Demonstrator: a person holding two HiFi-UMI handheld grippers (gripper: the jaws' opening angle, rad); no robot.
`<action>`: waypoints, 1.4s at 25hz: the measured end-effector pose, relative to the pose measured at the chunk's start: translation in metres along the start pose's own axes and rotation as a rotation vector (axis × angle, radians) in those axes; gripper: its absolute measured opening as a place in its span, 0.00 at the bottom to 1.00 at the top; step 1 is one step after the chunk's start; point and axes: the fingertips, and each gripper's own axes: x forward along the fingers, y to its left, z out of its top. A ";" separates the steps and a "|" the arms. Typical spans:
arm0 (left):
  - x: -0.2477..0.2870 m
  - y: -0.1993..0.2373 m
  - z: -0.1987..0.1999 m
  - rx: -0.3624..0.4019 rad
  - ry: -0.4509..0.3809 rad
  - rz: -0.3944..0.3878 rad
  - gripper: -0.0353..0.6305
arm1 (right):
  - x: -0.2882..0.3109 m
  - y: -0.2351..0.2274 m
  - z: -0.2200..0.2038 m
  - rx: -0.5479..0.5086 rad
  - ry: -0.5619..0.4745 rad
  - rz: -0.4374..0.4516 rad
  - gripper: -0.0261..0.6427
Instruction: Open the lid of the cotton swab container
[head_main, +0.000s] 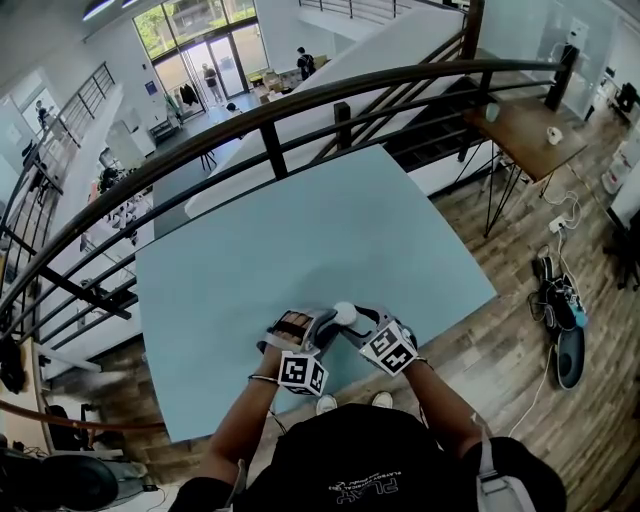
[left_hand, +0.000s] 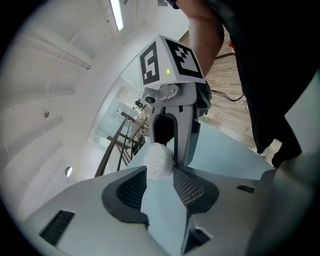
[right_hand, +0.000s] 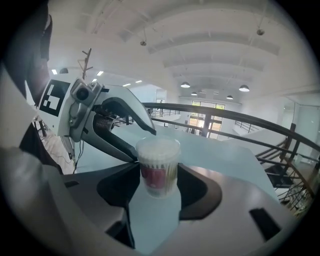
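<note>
At the near edge of the pale blue table (head_main: 330, 230), my right tool (right_hand: 159, 169) clamps the cotton swab container (right_hand: 158, 160) and my left tool (left_hand: 160, 176) gapes wide at its top, with a dark curved railing (head_main: 270, 115) past the far edge and a hall with glass doors (head_main: 215, 65) beyond.

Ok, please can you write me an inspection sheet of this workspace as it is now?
Surface: light blue table.
Job's things: cotton swab container, red label showing, between the right jaws.
Clutter: nothing seen on the table; shoes on the wooden floor.
Grippers: right hand-held gripper shut on the container; left hand-held gripper open, tips by the container's top.
Cables: white cable on the floor.
Surroundings: dark railing, wooden side table.
</note>
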 end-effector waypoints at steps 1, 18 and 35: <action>0.000 -0.001 0.000 0.009 0.003 -0.006 0.30 | 0.000 0.000 0.000 -0.032 0.010 -0.006 0.40; -0.009 0.000 -0.001 0.001 0.008 -0.036 0.25 | -0.003 0.008 0.008 -0.152 0.014 -0.014 0.37; -0.015 -0.001 0.002 -0.003 0.004 -0.088 0.19 | -0.009 0.009 0.009 -0.175 -0.019 -0.023 0.36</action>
